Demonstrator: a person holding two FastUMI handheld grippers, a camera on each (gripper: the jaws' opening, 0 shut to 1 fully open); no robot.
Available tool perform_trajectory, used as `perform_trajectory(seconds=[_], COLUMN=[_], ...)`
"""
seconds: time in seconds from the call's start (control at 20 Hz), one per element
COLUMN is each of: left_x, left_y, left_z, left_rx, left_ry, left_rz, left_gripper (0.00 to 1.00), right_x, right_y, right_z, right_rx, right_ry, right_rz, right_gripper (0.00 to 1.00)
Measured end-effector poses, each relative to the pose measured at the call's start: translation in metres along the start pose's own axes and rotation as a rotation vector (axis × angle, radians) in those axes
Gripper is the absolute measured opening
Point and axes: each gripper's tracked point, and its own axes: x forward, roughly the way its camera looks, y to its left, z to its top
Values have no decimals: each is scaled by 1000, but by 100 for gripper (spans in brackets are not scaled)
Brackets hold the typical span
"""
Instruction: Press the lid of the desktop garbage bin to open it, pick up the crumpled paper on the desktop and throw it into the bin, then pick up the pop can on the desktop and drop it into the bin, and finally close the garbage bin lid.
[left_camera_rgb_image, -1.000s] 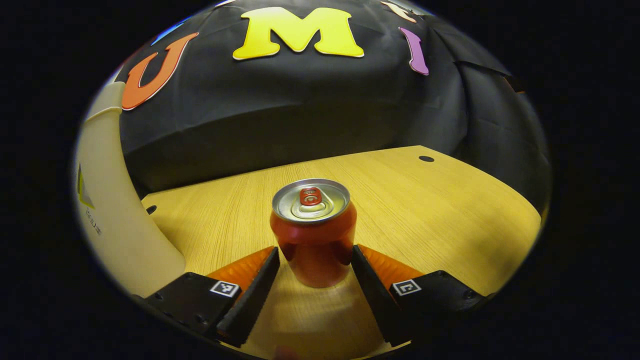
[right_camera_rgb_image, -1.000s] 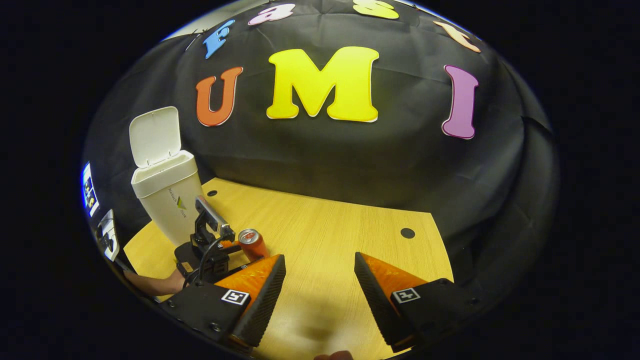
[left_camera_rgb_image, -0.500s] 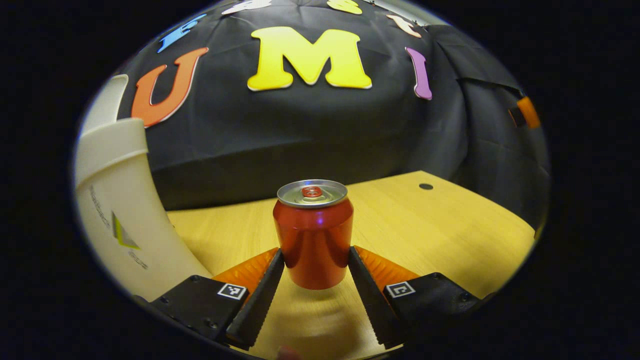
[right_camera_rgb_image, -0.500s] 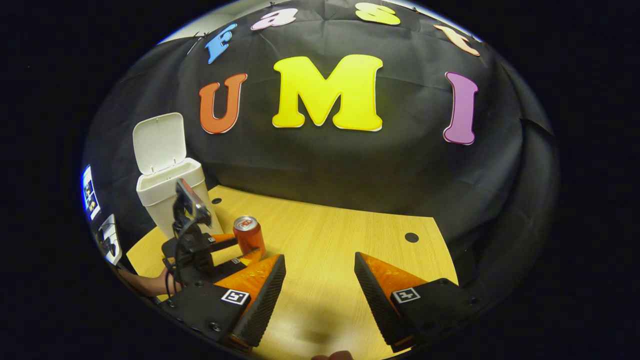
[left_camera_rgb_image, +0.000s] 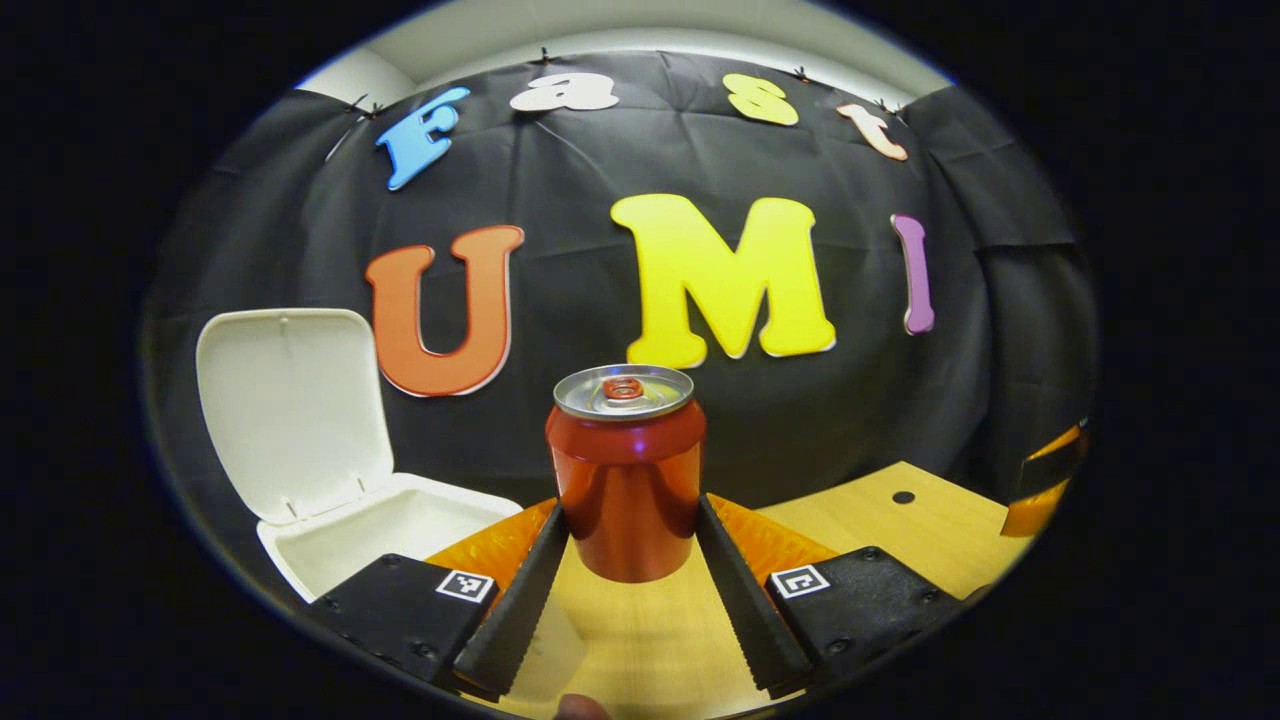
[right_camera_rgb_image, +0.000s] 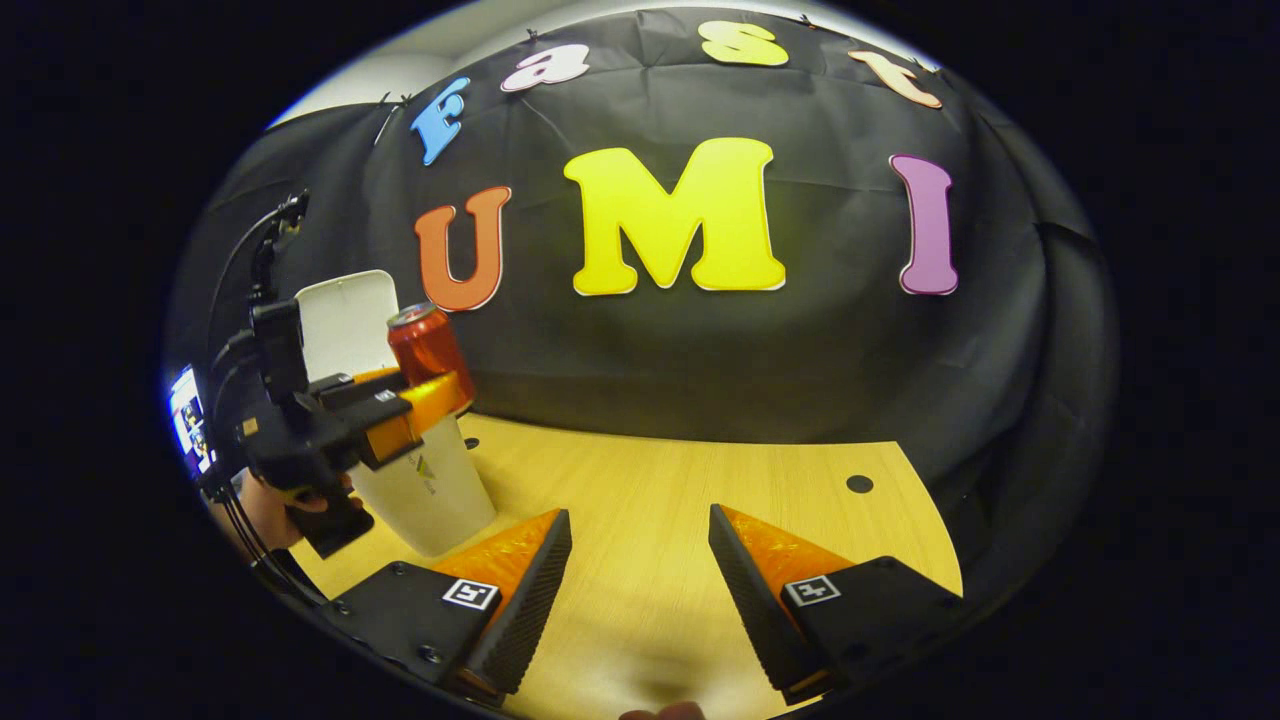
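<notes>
Left gripper view, nearest: left tongs (left_camera_rgb_image: 628, 545) clenched on the pop can (left_camera_rgb_image: 626, 470), one finger pressed to each side of its lower half. Can upright, lifted clear of the table (left_camera_rgb_image: 935, 530), silver top and pull tab facing up

Just past and left of the can: garbage bin (left_camera_rgb_image: 390, 525), white, its lid (left_camera_rgb_image: 292, 410) swung up and standing open at the far side. Bin mouth sits below and left of the can; what is inside cannot be made out

Right gripper view, nearest: right tongs (right_camera_rgb_image: 640, 560) released, fingers wide apart with bare table (right_camera_rgb_image: 650, 480) between them, nothing held

Farther left in that view: the left tongs (right_camera_rgb_image: 425, 395) carry the can (right_camera_rgb_image: 428, 345) high, level with the bin's (right_camera_rgb_image: 430, 490) top and in front of the open lid (right_camera_rgb_image: 345, 320). A hand (right_camera_rgb_image: 280, 505) grips the handle below

Small dark hole in the table (right_camera_rgb_image: 858, 484) far right
</notes>
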Motion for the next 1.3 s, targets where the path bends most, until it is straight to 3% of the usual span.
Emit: perform_trajectory(seconds=[0.15, 0.45, 0.7, 0.95, 1.15, 1.3], left_x=[-1, -3, -2, -5, -11, -8], left_y=[56, 129, 143, 146, 143, 130], left_z=[4, -31, -53, -45, -20, 3], left_rx=[-23, -78, -115, -100, -98, -108], left_ry=[29, 181, 253, 240, 176, 135], left_rz=[107, 224, 242, 251, 292, 308], left_gripper=[85, 85, 86, 87, 89, 97], right_x=[4, 6, 10, 16, 17, 18], right_y=[11, 32, 44, 55, 58, 55], right_z=[-1, -3, -4, -5, -3, 6], right_rx=[3, 6, -15, -18, -27, -25], right_ry=[-5, 6, 25, 36, 34, 18], right_rz=[23, 49, 60, 77, 93, 95], right_gripper=[88, 87, 88, 88, 88, 88])
